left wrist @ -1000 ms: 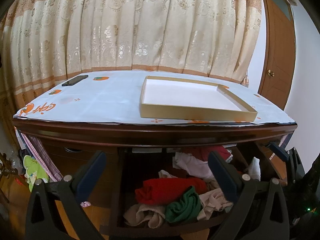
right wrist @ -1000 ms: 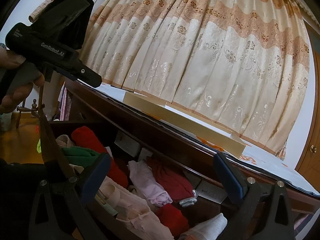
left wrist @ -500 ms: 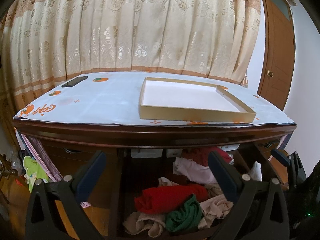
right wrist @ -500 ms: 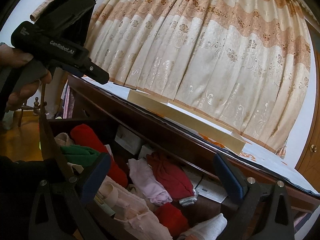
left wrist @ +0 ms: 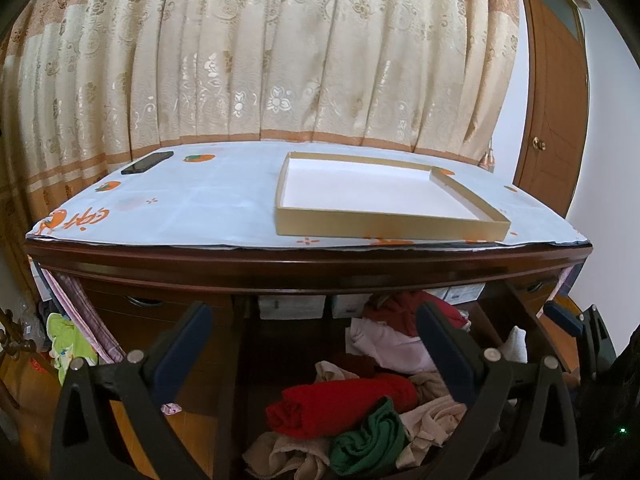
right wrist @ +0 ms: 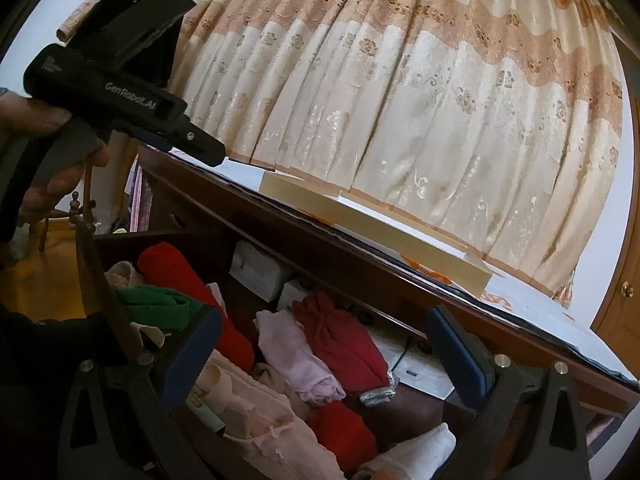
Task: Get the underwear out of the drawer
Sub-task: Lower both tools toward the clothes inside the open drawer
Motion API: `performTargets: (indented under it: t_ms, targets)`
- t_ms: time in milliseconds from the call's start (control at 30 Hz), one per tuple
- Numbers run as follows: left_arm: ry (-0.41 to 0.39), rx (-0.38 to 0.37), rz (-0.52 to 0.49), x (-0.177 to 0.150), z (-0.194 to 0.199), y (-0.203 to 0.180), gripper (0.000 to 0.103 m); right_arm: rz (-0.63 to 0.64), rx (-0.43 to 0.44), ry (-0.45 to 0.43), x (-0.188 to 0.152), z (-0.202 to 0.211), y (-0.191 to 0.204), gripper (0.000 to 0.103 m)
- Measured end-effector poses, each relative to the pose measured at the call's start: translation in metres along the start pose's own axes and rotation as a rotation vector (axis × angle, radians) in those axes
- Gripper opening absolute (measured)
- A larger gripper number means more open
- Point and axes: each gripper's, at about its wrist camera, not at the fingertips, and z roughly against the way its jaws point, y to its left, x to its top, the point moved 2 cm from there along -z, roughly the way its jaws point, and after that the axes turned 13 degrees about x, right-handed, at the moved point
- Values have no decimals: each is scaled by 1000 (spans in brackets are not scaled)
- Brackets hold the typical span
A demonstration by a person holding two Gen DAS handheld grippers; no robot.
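The left gripper (left wrist: 312,344) hangs with its fingers spread wide and nothing between them, aimed over the front of the open drawer (left wrist: 236,380). Below and between its fingers lies the underwear: a red roll (left wrist: 340,400) with a green piece (left wrist: 368,440) just right of it and beige pieces (left wrist: 280,456) at the near edge, all inside the drawer. Ahead of and above this gripper, the surface (left wrist: 192,208) carries a black phone (left wrist: 147,162) toward the far left and a shallow gold box (left wrist: 384,228) toward the right, well apart from each other, with the patterned curtain (left wrist: 280,52) behind. The right gripper (right wrist: 324,344) is also spread, empty, and held over the right half of the same drawer. Between its fingers lie a pale pink piece (right wrist: 296,356) and a dark red piece (right wrist: 344,344), side by side and touching; a bright red piece (right wrist: 340,428) and a white piece (right wrist: 416,452) lie nearer, low in its view. To its left the red roll and green piece show again, and above them the person's left hand (right wrist: 44,148) grips the handle of the other tool.
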Motion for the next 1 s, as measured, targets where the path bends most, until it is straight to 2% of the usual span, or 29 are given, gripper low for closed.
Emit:
performTargets:
  t_ms: [500, 733, 1000]
  targets:
    - [8, 1, -2, -4, 0, -1, 103, -19, 25, 72, 2, -1, 3, 102]
    - [20, -9, -41, -3, -4, 1, 103, -1, 51, 169, -1, -14, 4, 102]
    - [89, -33, -92, -15, -19, -1, 103, -109, 106, 246, -6, -20, -5, 102]
